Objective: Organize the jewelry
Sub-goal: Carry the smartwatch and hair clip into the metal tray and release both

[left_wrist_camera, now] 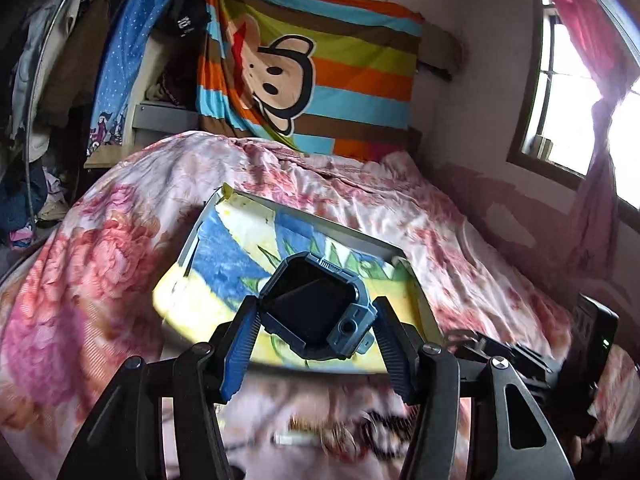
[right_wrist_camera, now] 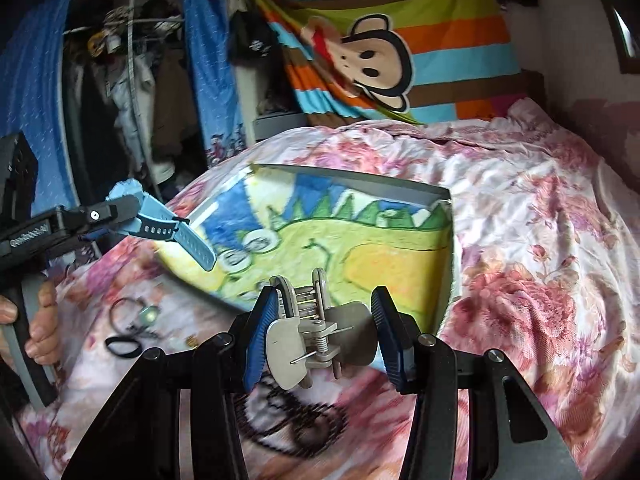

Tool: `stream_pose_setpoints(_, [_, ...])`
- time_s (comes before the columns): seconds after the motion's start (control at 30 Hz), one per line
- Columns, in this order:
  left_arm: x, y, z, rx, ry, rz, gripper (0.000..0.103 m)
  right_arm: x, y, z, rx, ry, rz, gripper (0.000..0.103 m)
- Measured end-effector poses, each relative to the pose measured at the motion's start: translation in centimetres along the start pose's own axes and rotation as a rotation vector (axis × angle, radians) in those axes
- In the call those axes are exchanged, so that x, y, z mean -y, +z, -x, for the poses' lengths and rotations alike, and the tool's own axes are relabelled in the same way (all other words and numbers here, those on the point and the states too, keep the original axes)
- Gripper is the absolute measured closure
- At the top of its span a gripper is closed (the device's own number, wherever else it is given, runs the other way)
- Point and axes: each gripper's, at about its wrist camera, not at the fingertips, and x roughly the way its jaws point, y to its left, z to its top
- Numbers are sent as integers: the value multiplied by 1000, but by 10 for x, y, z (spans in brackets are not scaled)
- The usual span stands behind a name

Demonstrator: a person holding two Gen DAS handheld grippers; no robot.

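Observation:
My left gripper (left_wrist_camera: 316,312) is shut on a blue smartwatch (left_wrist_camera: 316,306) with a dark square screen, held above the near edge of a shallow grey tray (left_wrist_camera: 336,228) lined with a yellow, blue and green cartoon cloth. From the right wrist view the watch (right_wrist_camera: 176,228) shows with its strap hanging from the left gripper. My right gripper (right_wrist_camera: 322,334) is shut on a beige claw hair clip (right_wrist_camera: 316,340) with a metal spring, held over the tray's (right_wrist_camera: 360,184) near edge.
The tray lies on a pink floral quilt (right_wrist_camera: 540,260). Loose items lie on the quilt in front: a black hair tie (right_wrist_camera: 122,346), a ring-like piece with a pale stone (right_wrist_camera: 146,312) and a dark beaded chain (right_wrist_camera: 288,420). A striped monkey cloth (left_wrist_camera: 312,72) hangs behind.

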Motion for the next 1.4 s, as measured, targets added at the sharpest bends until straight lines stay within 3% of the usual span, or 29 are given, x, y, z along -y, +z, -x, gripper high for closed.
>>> stream_pose_setpoints(0.33, [-36,-20,-64,-88,47,99,48,21,-12,-43,-54,-30,-43,60])
stream_pose_setpoints(0.63, [-27,-28,-75,-152,95,48,48,20,-18,-55,-106,-74,-21,59])
stream_pose_setpoints(0.7, [-25,-29,-75,-160,97,39,45,22,-18,-54,-111,-81,-28,49])
stream_pose_setpoints(0.73, [-25,-29,-75,-162,90,35,37,22,-18,-54,-111,-81,-28,41])
stream_pose_setpoints(0.83, [-22,-28,-68,-146,75,38,22,24,-18,-51,-103,-90,-38,38])
stream_pose_setpoints(0.97, [-22,-25,-63,-161,76,57,21,24,-16,-46,-104,-116,-53,37])
stream_pose_setpoints(1.07, [-18,-22,-50,-142,100,58,14,21,-12,-34,-78,-119,-67,22])
stream_pose_setpoints(1.13, [-14,-20,-36,-98,115,57,2,14,-6,-16,-32,-106,-72,16])
stream_pose_setpoints(1.4, [0,-12,25,20,168,14,0,-14,2,54,129,-87,-55,2])
